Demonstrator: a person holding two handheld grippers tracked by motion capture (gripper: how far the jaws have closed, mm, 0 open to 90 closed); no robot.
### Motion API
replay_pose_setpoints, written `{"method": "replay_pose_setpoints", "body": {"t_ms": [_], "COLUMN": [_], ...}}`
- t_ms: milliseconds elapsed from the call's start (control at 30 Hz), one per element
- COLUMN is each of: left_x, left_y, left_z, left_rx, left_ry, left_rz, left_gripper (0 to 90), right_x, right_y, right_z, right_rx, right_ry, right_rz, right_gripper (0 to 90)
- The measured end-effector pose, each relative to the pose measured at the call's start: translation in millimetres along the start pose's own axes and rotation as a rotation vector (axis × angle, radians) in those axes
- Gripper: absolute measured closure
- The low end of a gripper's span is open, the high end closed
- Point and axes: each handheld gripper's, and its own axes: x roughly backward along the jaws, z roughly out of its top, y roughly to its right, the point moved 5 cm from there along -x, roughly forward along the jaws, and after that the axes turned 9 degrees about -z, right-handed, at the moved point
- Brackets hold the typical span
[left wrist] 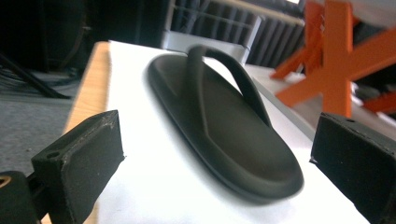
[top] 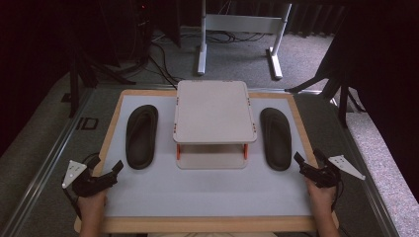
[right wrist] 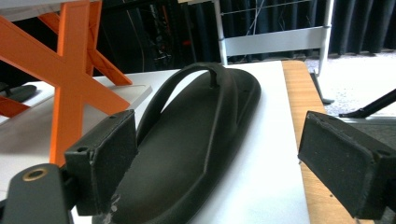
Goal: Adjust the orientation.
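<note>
Near the front edge of the worktop (top: 207,202), a person's two hands are each holding a pair of tongs. The left tongs (top: 117,169) are sitting at the left side, and their jaws are spread wide with nothing between them. The right tongs (top: 306,160) are sitting at the right side, and their jaws are spread wide too, pinching nothing.

Just past the left tongs, a black flip-flop (top: 142,136) is lying flat on the white mat, with its strap facing up. In the left gripper view its heel end (left wrist: 261,172) is lying close in front of the open jaws, not touching them.

Just past the right tongs, the other black flip-flop (top: 275,138) is lying flat the same way.

Between the two flip-flops, a small white shelf stand (top: 214,111) with orange legs is standing in the middle of the worktop.
</note>
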Motion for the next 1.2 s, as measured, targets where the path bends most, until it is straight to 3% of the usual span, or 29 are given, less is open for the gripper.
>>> {"method": "replay_pose_setpoints", "body": {"t_ms": [67, 233, 300, 333, 433, 633, 667, 700, 733, 767, 800, 833, 900, 933, 1033, 1100, 1133, 1167, 1200], "left_x": [-1.6, -0.9, -0.2, 1.6, 4.6, 8.8, 9.7, 9.8, 8.0, 7.2, 7.2, 7.2, 7.2, 7.3, 4.2, 2.2, 2.2, -0.1, -0.1], "left_y": [0.9, 6.4, 7.7, 7.5, 6.9, 9.6, 10.6, 11.2, 11.2, 10.5, 10.5, 10.4, 9.8, 10.2, 10.3, 12.0, 12.0, 14.4, 14.4], "left_z": [-0.4, -0.4, 0.8, 2.6, 7.8, 20.5, 23.4, 26.3, 31.6, 34.7, 34.7, 41.2, 44.3, 46.6, 53.1, 55.7, 55.7, 58.3, 58.3], "left_rx": [-0.006, -0.034, -0.032, -0.033, -0.023, 0.004, -0.002, -0.005, -0.011, -0.017, -0.017, -0.010, -0.007, -0.006, -0.023, -0.031, -0.031, -0.048, -0.048], "left_ry": [-0.033, -0.041, -0.029, -0.012, -0.008, -0.036, -0.045, -0.060, -0.130, -0.160, -0.160, -0.205, -0.222, -0.248, -0.324, -0.371, -0.371, -0.418, -0.418], "left_rz": [-0.013, -0.011, 0.009, 0.051, 0.065, 0.030, 0.003, 0.001, -0.016, -0.003, -0.003, -0.028, -0.023, -0.051, -0.036, -0.048, -0.048, -0.052, -0.052], "left_gripper": [2.0, 2.0, 2.0, 2.0, 2.0, 2.0, 2.0, 2.0, 2.0, 2.0, 2.1, 2.0, 2.1, 2.1, 2.0, 2.1, 2.1, 2.4, 2.4], "right_x": [0.2, 1.9, 1.8, 1.6, 0.3, -0.4, -0.3, -0.1, 0.3, 0.3, 0.1, -0.1, -0.4, -0.4, -0.6, -0.6, -0.6, -0.8, -0.6], "right_y": [0.0, -1.5, -2.0, -2.0, -2.3, -5.0, -5.4, -5.6, -5.8, -5.9, -5.8, -5.9, -6.6, -7.0, -7.4, -7.3, -7.3, -7.0, -6.9], "right_z": [0.1, 1.1, 1.0, 1.0, 0.2, -0.9, -1.0, -0.9, -0.8, -0.9, -1.1, -1.3, -1.5, -1.7, -1.9, -2.0, -2.0, -2.0, -2.0], "right_rx": [-0.004, 0.002, 0.003, 0.004, 0.004, 0.021, 0.022, 0.025, 0.025, 0.025, 0.027, 0.027, 0.029, 0.030, 0.032, 0.030, 0.030, 0.028, 0.025], "right_ry": [-0.002, 0.013, 0.011, 0.011, -0.001, -0.023, -0.024, -0.022, -0.021, -0.021, -0.025, -0.027, -0.028, -0.032, -0.034, -0.035, -0.035, -0.035, -0.036], "right_rz": [0.010, 0.012, 0.026, 0.019, 0.022, 0.040, 0.048, 0.045, 0.051, 0.055, 0.052, 0.055, 0.059, 0.059, 0.060, 0.059, 0.059, 0.058, 0.058], "right_gripper": [11.1, 11.1, 11.1, 11.1, 11.1, 12.4, 12.4, 12.4, 12.4, 12.4, 12.4, 12.4, 12.5, 12.5, 12.5, 12.6, 12.6, 12.6, 13.2]}}
